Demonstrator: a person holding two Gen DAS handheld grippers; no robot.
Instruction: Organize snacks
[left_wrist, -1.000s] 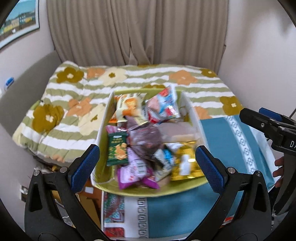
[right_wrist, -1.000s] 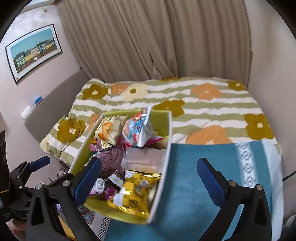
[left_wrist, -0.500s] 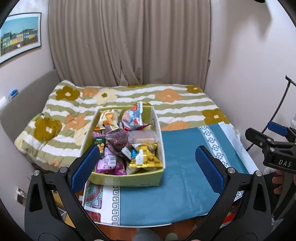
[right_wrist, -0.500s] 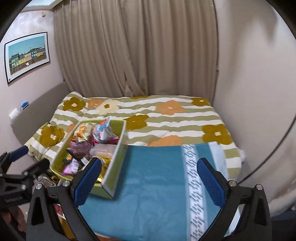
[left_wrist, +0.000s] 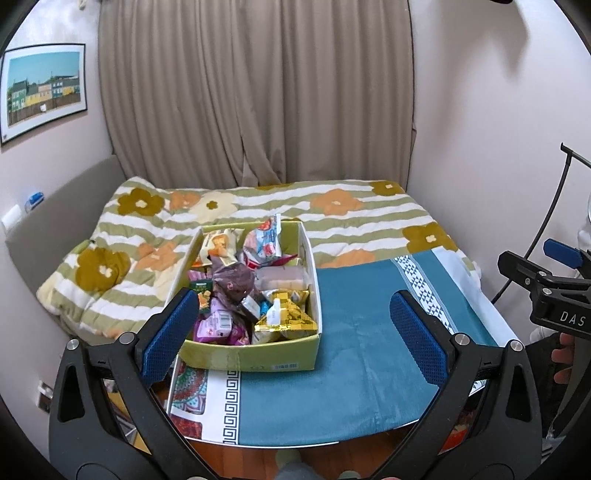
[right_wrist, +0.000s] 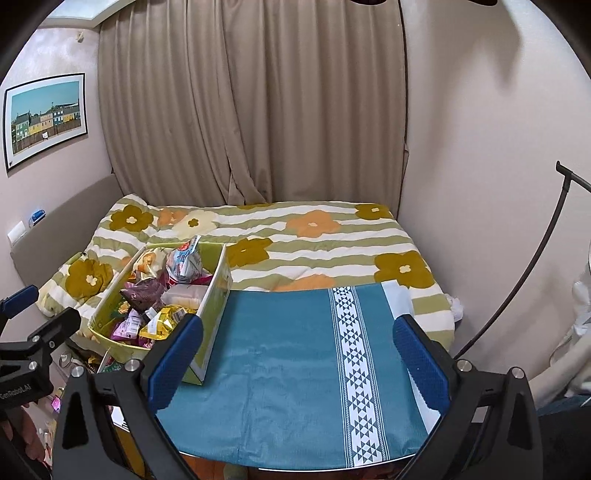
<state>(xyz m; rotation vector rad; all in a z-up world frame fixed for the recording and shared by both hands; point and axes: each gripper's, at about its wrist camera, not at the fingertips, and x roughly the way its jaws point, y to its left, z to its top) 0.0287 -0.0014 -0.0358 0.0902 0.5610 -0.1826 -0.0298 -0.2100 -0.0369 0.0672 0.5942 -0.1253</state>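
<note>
Green box (left_wrist: 255, 360) crammed with snack packets (left_wrist: 255, 295) sat on the teal-clothed desk (left_wrist: 354, 354), left tool (left_wrist: 293, 334) and right tool (right_wrist: 295, 350) both spread wide, empty, apart from it.

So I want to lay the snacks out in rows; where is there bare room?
The teal cloth is bare from the green box across to the white patterned band. The box itself is heaped full of packets.

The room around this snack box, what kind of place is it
Most likely a bedroom in a home: a bed with a flowered striped quilt fills the room, closed curtains hang behind it, and a framed picture is on the wall.
</note>
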